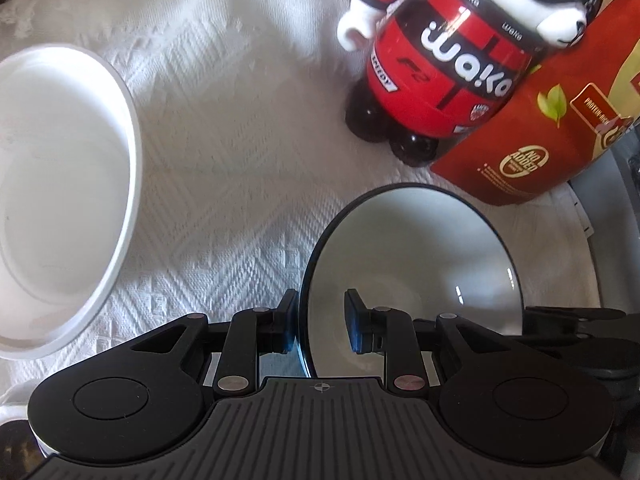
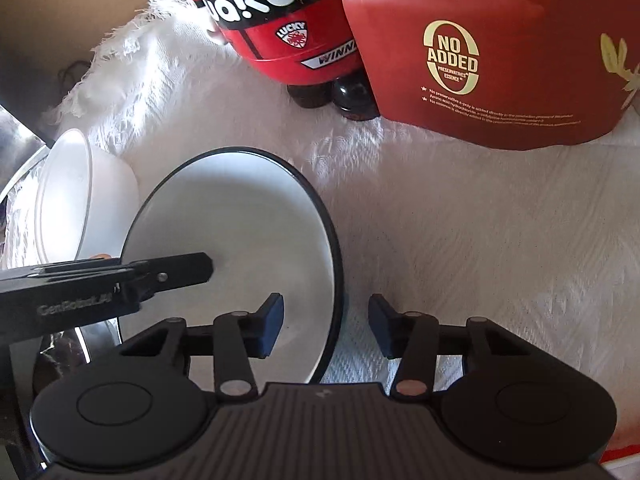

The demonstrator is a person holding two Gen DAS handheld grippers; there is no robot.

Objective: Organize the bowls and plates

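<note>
Left tool (image 1: 320,320) straddles the near-left rim of the black-rimmed bowl (image 1: 416,256): one pad outside the rim, the other inside over the bowl's white interior. Pads stand apart with a gap on the inner side, so not pinched on the rim. Bowl sits on the white woven cloth (image 1: 240,152) just ahead and right of this tool. White bowl (image 1: 60,184), plain, no dark rim, lies far left of the left tool, also on the cloth, well apart from the dark-rimmed one. Ahead-right of the tool: red and black Waka figure bottle (image 1: 440,76) standing upright, touching or just beside a red pouch (image 1: 532,132) to its right.

Right tool (image 2: 326,326) is spread wide, straddling the bowl's right rim: left pad over the interior, right pad outside above bare cloth, neither clearly touching. Black-rimmed bowl (image 2: 232,224) lies ahead-left of it. Left tool's finger reaches in across the bowl from the left side. White bowl (image 2: 76,200) further left, beyond the rimmed bowl, edges close together; contact unclear. Straight ahead of the right tool the red pouch (image 2: 480,52), with the Waka bottle (image 2: 280,24) to its left.
</note>
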